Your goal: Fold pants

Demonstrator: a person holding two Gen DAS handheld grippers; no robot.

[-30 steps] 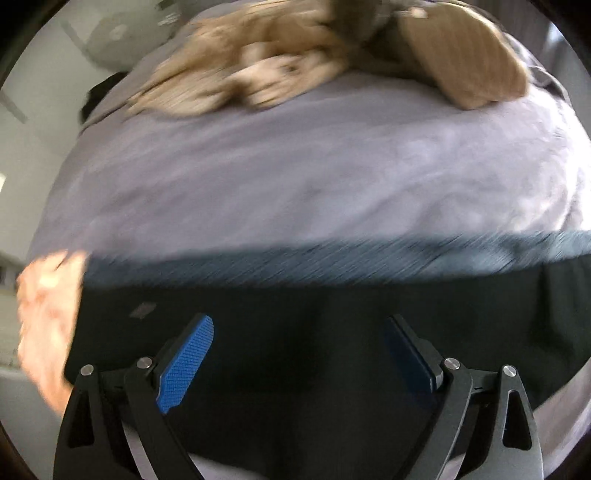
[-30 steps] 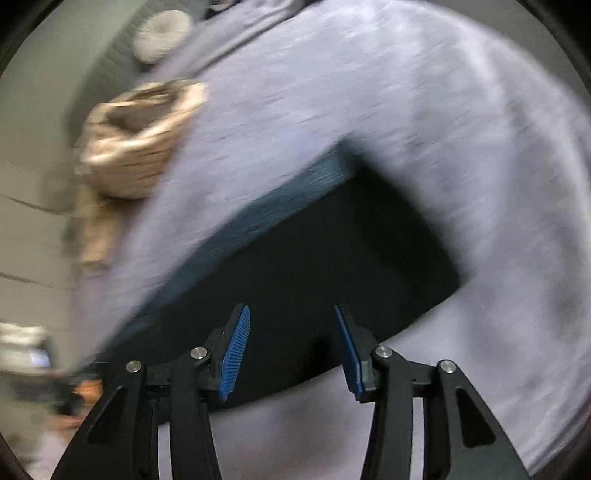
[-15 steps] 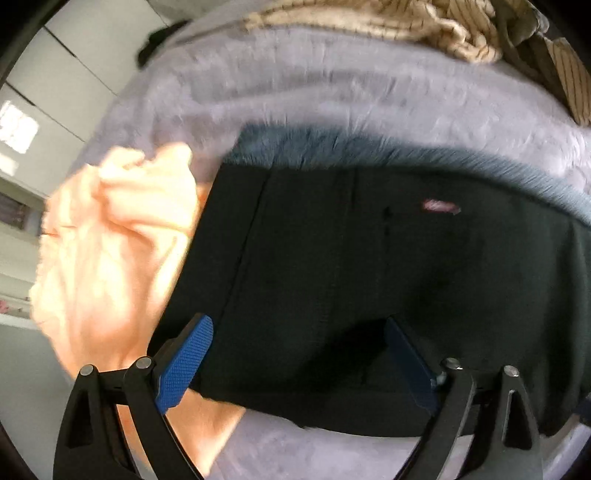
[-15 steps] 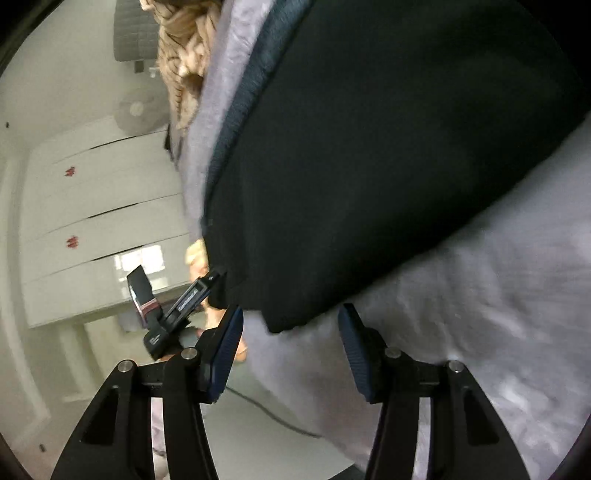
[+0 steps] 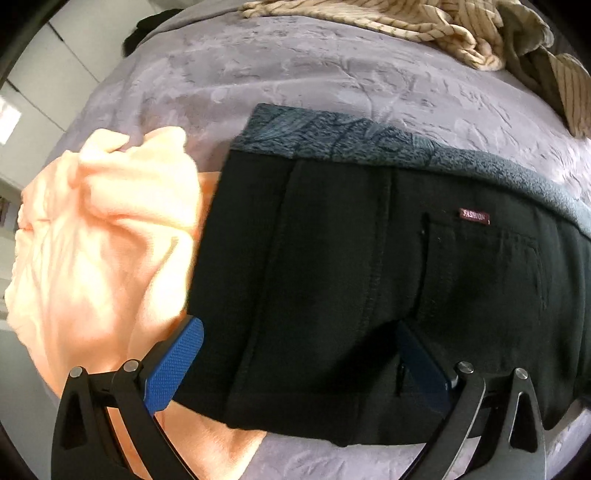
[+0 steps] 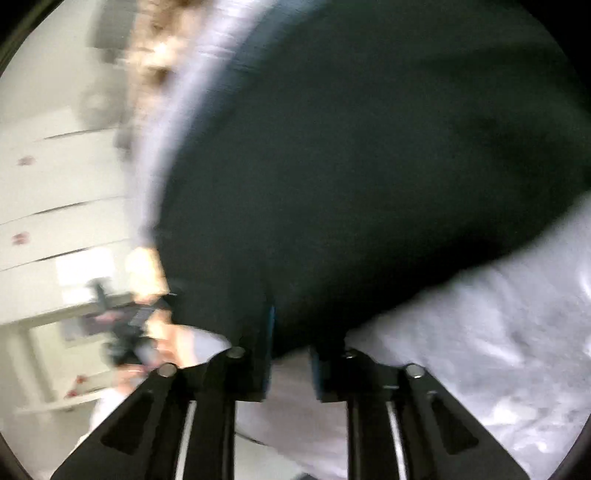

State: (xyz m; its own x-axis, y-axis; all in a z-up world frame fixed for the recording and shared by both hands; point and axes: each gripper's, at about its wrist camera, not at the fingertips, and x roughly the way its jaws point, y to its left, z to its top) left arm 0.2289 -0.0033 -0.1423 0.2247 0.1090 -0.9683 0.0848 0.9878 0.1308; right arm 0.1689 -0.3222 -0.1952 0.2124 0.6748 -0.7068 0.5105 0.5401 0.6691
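Lavender plush covers the bed (image 5: 332, 74), a broad soft surface that gives the clothes room to lie flat. Spread across it are the black pants (image 5: 369, 277), seams running up toward a grey fleecy lining (image 5: 351, 140) turned out along the far edge, with a small red label (image 5: 474, 216) above a pocket; laid out like this they look partly folded, and the near edge is within reach of both tools. A crumpled peach garment (image 5: 99, 240) sits just beside them, partly tucked under their left edge, and striped beige clothes (image 5: 424, 26) are heaped well apart at the far side, likely waiting their turn.

Over the near hem hangs the left gripper (image 5: 299, 354), pointing steeply down, its jaws having just opened to their widest; the pads straddle the cloth without pressing it, probably ready to take a broad bite. In the blurred right wrist view, the right gripper (image 6: 291, 343) has just been closing its jaws on the pants' corner, and the dark edge appears pinched between them, presumably to lift that corner for the next fold.
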